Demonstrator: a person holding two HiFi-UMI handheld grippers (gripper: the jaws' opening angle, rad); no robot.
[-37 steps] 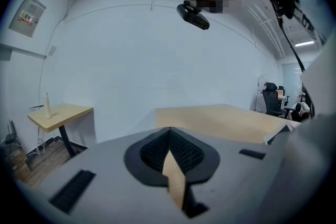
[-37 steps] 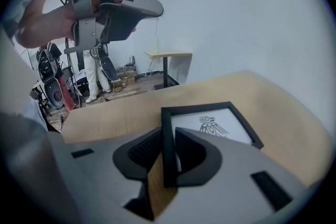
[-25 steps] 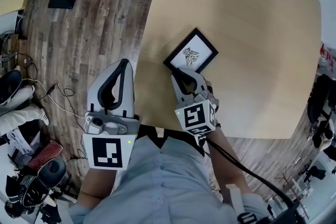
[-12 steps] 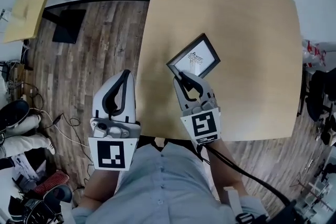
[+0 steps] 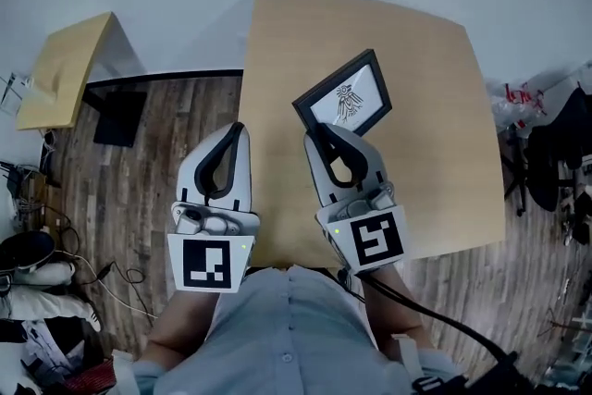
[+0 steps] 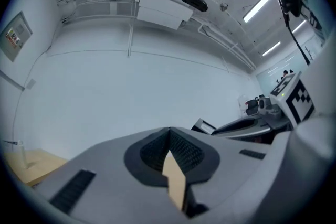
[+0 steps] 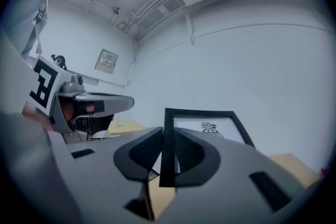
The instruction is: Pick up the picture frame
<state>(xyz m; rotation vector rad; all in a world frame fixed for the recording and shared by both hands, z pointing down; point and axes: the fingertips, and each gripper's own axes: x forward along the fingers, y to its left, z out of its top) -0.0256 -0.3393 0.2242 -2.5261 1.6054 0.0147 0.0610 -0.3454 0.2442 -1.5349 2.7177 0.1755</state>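
The picture frame (image 5: 344, 98) has a black border and a white print with a small dark bird figure. It hangs tilted above the wooden table (image 5: 435, 125), off its surface. My right gripper (image 5: 318, 131) is shut on the frame's near left edge. In the right gripper view the frame (image 7: 205, 123) stands upright between the two dark pads, its left border pinched. My left gripper (image 5: 237, 130) floats beside it at the table's left edge, shut with nothing held. In the left gripper view its pads (image 6: 170, 152) meet, and the right gripper shows at the right.
The square wooden table stands against a pale wall. A second light wooden tabletop (image 5: 65, 69) sits far left, with a dark flat object (image 5: 116, 116) on the plank floor. Cables and bags (image 5: 37, 291) lie at lower left, and clutter (image 5: 546, 143) stands at the right.
My right gripper has lifted the picture frame off the table and tipped it upright. The head view has pulled back, showing the whole table. My left gripper rose alongside, still shut.
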